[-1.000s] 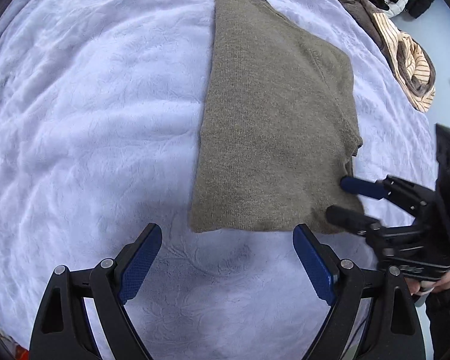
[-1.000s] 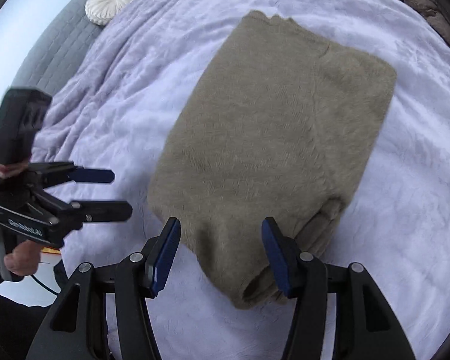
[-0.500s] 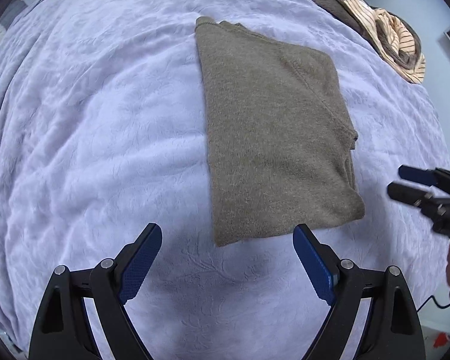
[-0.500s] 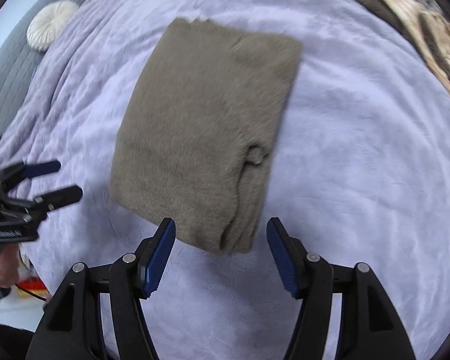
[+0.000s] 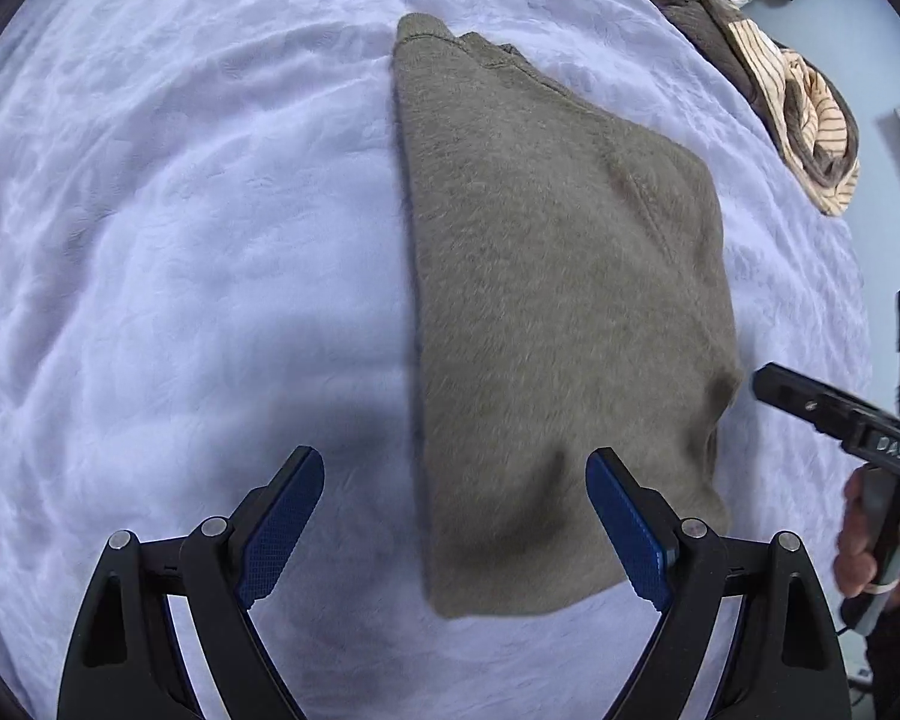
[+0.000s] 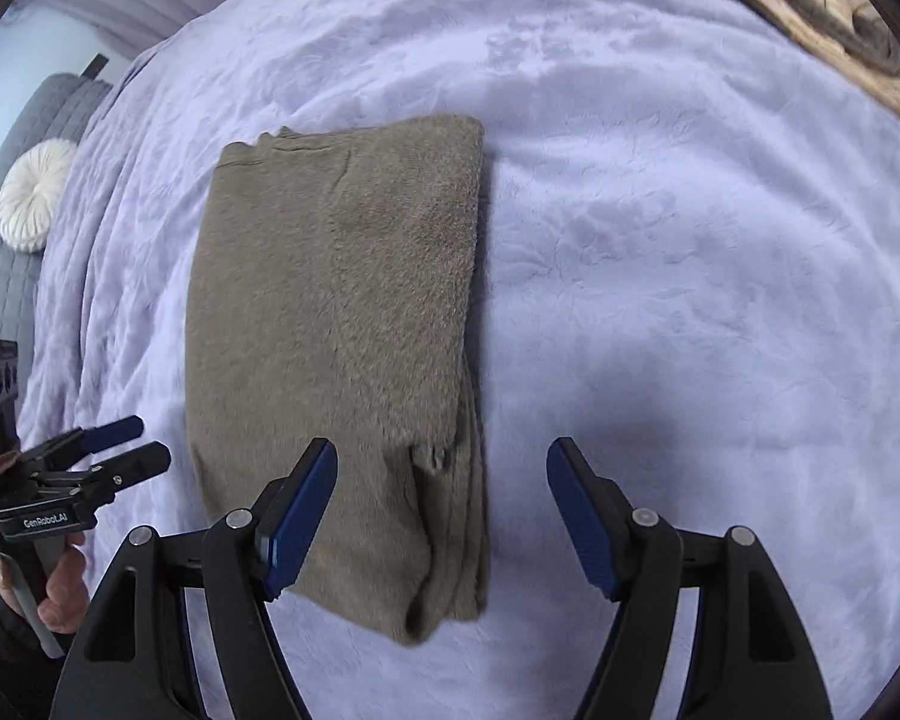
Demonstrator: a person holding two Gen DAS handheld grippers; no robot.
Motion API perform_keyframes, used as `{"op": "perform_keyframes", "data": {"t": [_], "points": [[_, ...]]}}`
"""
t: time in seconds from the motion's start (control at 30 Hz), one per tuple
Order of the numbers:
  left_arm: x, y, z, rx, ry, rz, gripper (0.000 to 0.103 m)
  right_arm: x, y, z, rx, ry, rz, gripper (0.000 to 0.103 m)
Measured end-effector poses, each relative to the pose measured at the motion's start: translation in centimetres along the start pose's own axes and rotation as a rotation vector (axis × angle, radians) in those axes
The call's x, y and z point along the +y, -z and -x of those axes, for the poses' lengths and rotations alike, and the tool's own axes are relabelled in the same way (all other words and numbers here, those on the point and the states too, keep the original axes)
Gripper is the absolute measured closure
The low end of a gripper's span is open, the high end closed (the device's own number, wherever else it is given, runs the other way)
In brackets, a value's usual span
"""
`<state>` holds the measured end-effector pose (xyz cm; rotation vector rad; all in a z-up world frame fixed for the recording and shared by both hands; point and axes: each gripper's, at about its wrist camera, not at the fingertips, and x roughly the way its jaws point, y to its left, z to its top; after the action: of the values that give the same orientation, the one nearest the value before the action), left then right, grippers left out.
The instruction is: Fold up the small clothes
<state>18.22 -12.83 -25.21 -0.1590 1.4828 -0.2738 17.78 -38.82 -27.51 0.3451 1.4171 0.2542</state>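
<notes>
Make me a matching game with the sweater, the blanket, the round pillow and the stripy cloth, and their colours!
Things:
1. sweater
2. blanket
3. round pillow
4. stripy cloth

Colours:
A. white
B. tan with dark stripes
C. olive brown
D. pale lilac

Pairs: 1-C, 2-D, 3-A, 4-B
</notes>
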Motion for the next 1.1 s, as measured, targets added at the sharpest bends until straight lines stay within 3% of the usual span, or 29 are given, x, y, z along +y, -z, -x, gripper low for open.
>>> {"op": "perform_keyframes", "data": {"t": [0.13, 0.33, 0.4, 0.5, 0.57, 0.6, 0.63, 0.67, 0.73, 0.93, 1.1], "points": [[-1.1, -1.6, -1.7, 0.014, 0.045, -0.035, 0.013, 0.1, -1.6, -2.0, 0.021, -0.052, 0.005, 0.027], [-2.0, -3.6, -7.5, 0.125, 0.046, -0.027, 0.012, 0.2, -3.3, -7.2, 0.109, -0.146, -0.01, 0.027], [-1.8, -3.8, -8.5, 0.133, 0.044, -0.013, 0.001, 0.5, -3.2, -8.5, 0.11, -0.154, 0.011, 0.027], [-1.9, -4.1, -9.1, 0.124, 0.06, -0.015, 0.001, 0.7, -3.1, -9.1, 0.083, -0.172, 0.016, 0.024], [-2.3, -4.2, -9.2, 0.111, 0.059, -0.041, 0.001, 0.7, -3.2, -9.4, 0.08, -0.189, 0.013, 0.028], [-2.5, -4.1, -9.1, 0.104, 0.064, -0.054, 0.007, 0.7, -3.3, -9.5, 0.084, -0.199, 0.013, 0.029], [-2.8, -4.1, -8.8, 0.098, 0.082, -0.068, 0.026, 0.7, -3.3, -9.5, 0.09, -0.217, 0.01, 0.038], [-3.2, -4.1, -8.4, 0.092, 0.103, -0.084, 0.033, 0.7, -3.4, -9.4, 0.097, -0.23, 0.002, 0.048], [-4.2, -3.9, -7.6, 0.071, 0.085, -0.121, 0.048, 1.0, -3.4, -9.0, 0.093, -0.236, -0.001, 0.056], [-5.5, -3.3, -6.4, 0.047, 0.06, -0.153, 0.058, 2.2, -3.1, -7.7, 0.063, -0.232, 0.003, 0.063], [-6.9, -2.9, -4.9, 0.022, 0.026, -0.182, 0.06, 3.5, -2.9, -5.8, 0.044, -0.223, 0.045, 0.064]]}}
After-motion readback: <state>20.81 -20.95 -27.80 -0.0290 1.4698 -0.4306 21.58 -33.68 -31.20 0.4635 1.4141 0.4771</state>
